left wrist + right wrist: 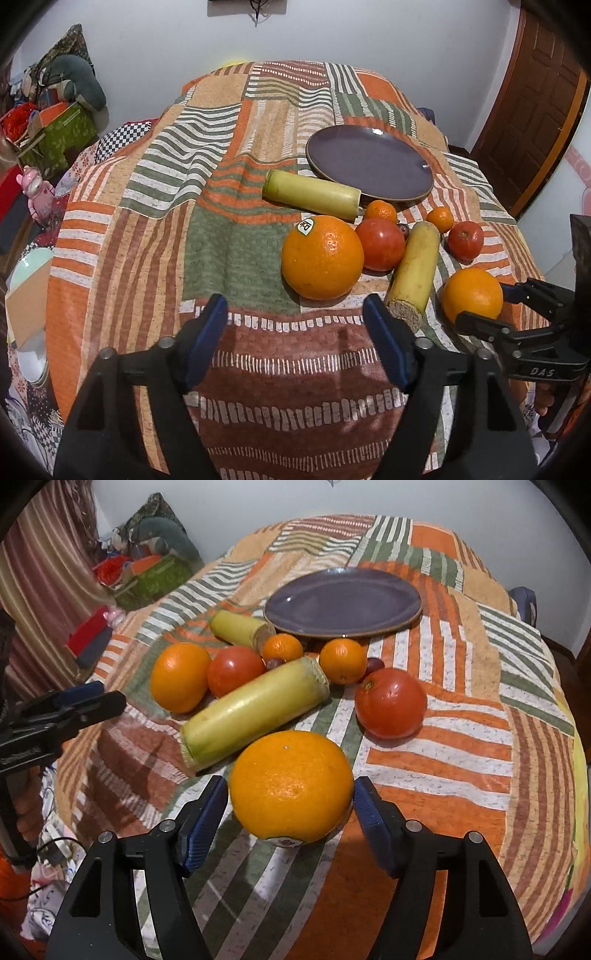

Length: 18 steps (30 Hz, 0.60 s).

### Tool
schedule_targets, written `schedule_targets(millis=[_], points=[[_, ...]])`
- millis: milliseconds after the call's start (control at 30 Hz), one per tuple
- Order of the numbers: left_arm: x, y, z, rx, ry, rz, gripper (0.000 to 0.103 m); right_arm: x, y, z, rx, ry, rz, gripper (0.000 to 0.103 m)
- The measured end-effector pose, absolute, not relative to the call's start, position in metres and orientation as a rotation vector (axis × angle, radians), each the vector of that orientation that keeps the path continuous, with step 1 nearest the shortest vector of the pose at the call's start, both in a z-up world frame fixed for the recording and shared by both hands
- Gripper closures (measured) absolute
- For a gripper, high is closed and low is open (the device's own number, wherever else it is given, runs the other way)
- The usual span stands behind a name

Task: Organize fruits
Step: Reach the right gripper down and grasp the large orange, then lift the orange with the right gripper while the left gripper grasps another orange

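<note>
A purple plate (369,162) (343,602) lies empty on the patchwork cloth. In front of it lie two large oranges (322,257) (472,294), two small oranges (381,212) (440,218), two red fruits (380,243) (465,239) and two yellow-green sugarcane-like pieces (310,191) (414,269). My right gripper (291,808) (491,306) is open, its blue pads on either side of the near large orange (291,786), with slight gaps. My left gripper (295,339) is open and empty, just before the stickered orange.
The cloth-covered table (236,236) drops off at the near and left edges. A green box of clutter (59,133) and a pink toy (37,192) stand left. A wooden door (532,110) is at the right. Small dark grapes (275,662) lie among the fruit.
</note>
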State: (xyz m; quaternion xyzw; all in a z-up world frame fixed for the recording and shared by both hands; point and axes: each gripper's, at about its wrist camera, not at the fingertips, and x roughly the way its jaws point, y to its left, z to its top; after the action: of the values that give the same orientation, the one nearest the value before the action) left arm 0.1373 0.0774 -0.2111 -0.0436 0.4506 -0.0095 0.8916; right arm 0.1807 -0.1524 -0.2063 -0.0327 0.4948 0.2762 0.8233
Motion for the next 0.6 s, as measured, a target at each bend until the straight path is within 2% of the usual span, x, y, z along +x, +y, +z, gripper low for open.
schedule_targets(millis=[200, 600], points=[[0.149, 0.076, -0.216, -0.101, 0.96, -0.035, 0.026, 0.183, -0.155, -0.204, -0.049, 1.047, 0.596, 0.041], [0.182, 0.065, -0.226, -0.09, 0.992, -0.087, 0.026, 0.198, -0.175, -0.163, 0.012, 0.893, 0.555, 0.041]])
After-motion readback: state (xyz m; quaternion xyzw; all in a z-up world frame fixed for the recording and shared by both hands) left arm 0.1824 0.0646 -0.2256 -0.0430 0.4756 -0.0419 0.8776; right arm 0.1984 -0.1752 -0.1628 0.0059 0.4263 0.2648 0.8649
